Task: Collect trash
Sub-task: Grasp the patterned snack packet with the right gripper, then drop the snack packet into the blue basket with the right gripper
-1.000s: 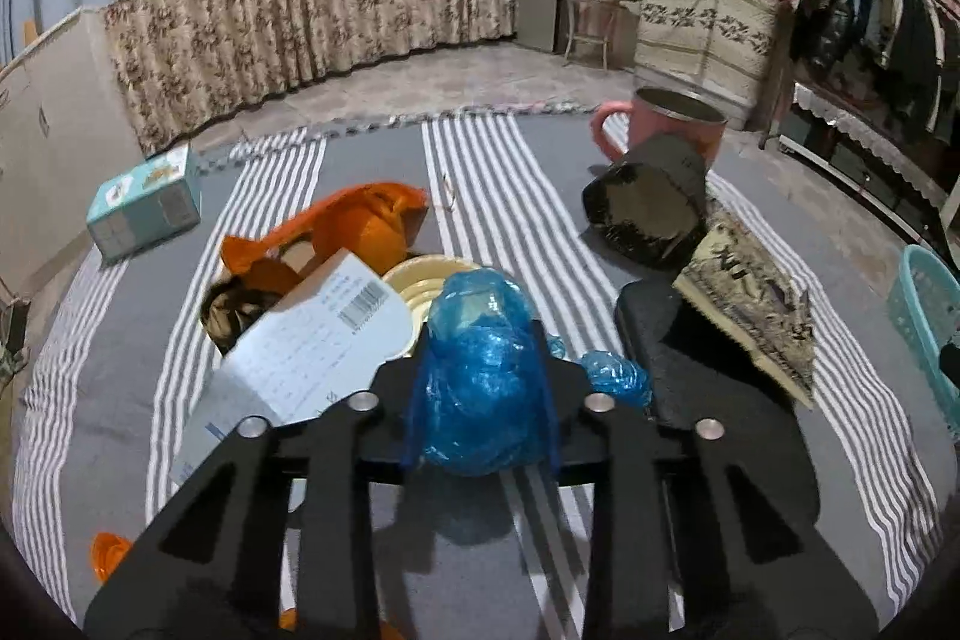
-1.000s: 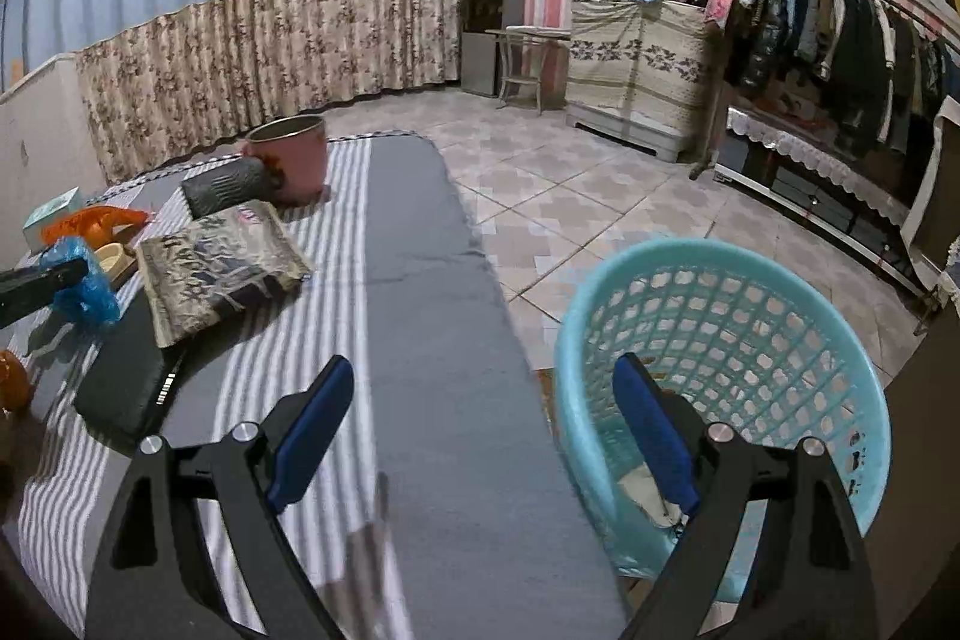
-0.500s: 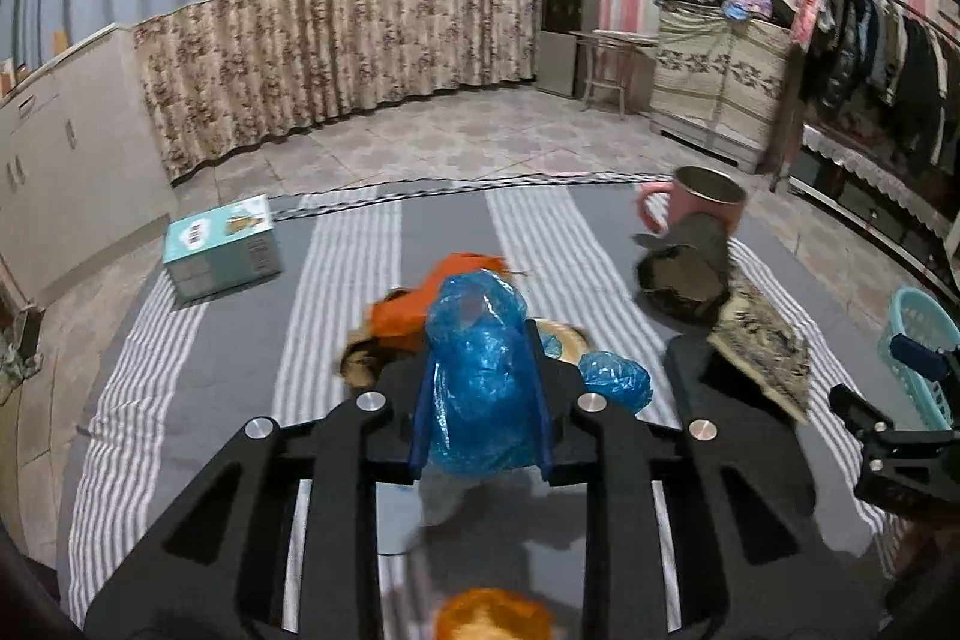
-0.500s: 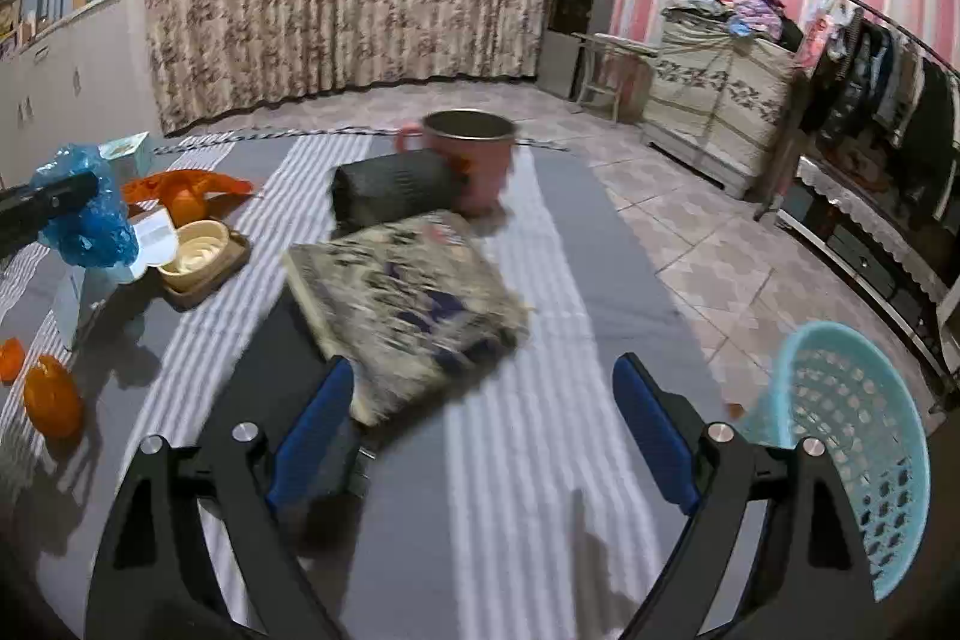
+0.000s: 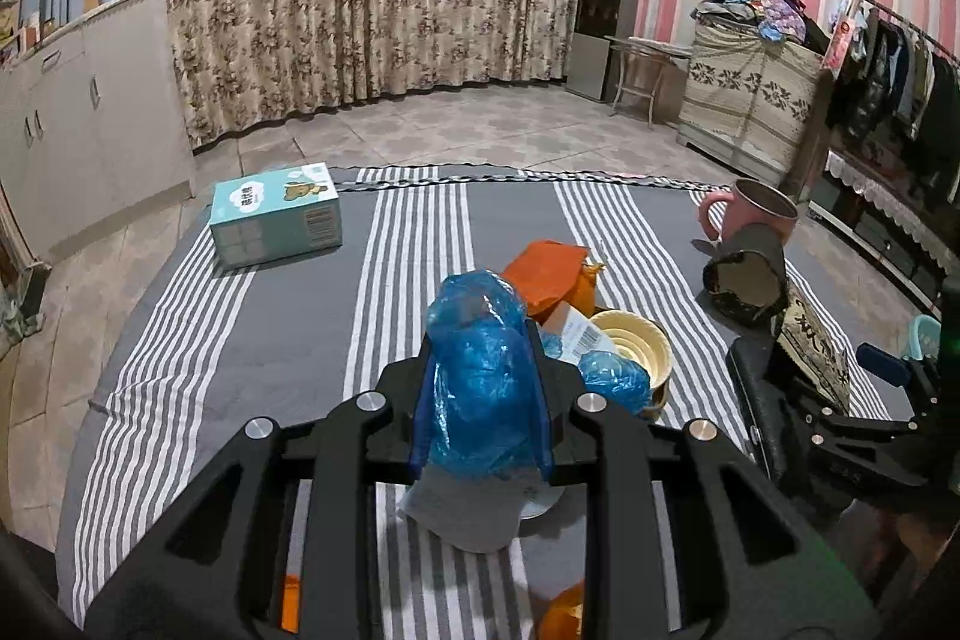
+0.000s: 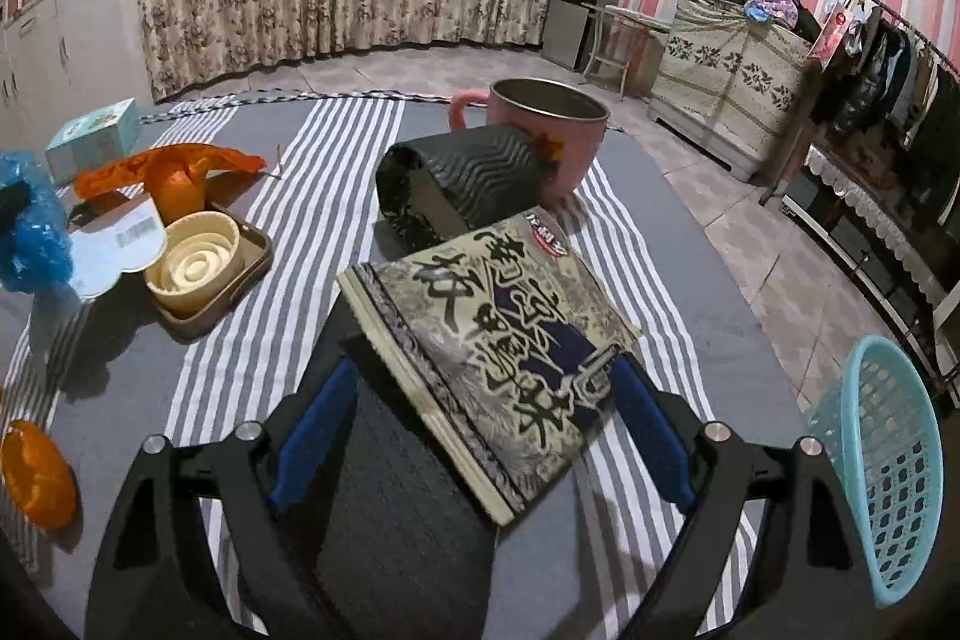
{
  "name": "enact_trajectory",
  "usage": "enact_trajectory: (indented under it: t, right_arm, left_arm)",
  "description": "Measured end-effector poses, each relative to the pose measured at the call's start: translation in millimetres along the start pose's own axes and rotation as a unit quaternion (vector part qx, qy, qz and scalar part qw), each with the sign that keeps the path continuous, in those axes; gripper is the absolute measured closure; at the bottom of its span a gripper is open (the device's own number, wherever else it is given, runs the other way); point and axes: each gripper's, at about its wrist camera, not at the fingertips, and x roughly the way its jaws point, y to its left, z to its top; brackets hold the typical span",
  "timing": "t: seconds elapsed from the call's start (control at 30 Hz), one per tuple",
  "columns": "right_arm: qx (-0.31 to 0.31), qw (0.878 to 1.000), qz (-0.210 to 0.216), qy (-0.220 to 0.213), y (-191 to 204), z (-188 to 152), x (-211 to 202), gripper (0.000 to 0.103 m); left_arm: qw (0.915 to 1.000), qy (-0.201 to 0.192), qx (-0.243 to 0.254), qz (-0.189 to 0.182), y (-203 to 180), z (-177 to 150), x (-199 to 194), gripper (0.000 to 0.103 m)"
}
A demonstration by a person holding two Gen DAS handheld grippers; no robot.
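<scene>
Left gripper (image 5: 480, 394) clamps a blue plastic bag (image 5: 477, 376) above the striped cloth (image 5: 288, 328); right gripper (image 6: 480, 424), jaws just narrowing, straddles a patterned packet (image 6: 492, 340) on it.

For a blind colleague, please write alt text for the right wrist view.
The right gripper straddles a patterned packet lying on the striped cloth, its jaws closing but not yet pressing. A teal basket stands at right.

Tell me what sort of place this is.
Most likely a lived-in room of a home, perhaps a bedroom. A striped cloth covers a wide flat surface, a clothes rack hung with garments lines one wall, and long curtains and a water dispenser stand behind.
</scene>
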Motion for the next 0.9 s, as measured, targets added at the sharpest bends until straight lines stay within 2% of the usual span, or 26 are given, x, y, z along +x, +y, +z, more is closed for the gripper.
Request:
enact_trajectory:
  t: [0.03,0.1,0.2,0.37,0.43,0.9]
  right_arm:
    - [0.002,1.000,0.005,0.004,0.4,1.6,2.8,0.040]
    - [0.012,1.000,0.026,0.012,-5.9,3.1,5.0,0.057]
    - [0.027,0.999,0.038,0.000,-18.9,4.2,-3.1,0.071]
    - [0.041,0.998,0.045,-0.025,-48.1,8.0,-26.5,0.075]
    - [0.044,0.998,0.047,-0.028,-57.5,8.4,-29.3,0.082]
    - [0.070,0.992,0.076,-0.068,-121.3,-5.0,-66.3,0.089]
  left_arm:
    - [1.0000,0.001,-0.002,-0.001,1.8,-0.7,0.2,0.079]
    - [1.0000,0.001,-0.002,0.000,2.5,-0.6,-0.1,0.079]
    - [1.0000,-0.003,0.001,0.004,-0.3,0.0,-3.5,0.079]
    - [0.9999,-0.010,0.006,0.003,-11.2,3.2,-10.2,0.079]
    - [0.9999,-0.010,0.006,0.000,-15.7,4.0,-11.4,0.079]
    - [0.9986,-0.029,0.040,-0.020,-81.1,14.9,-38.2,0.079]
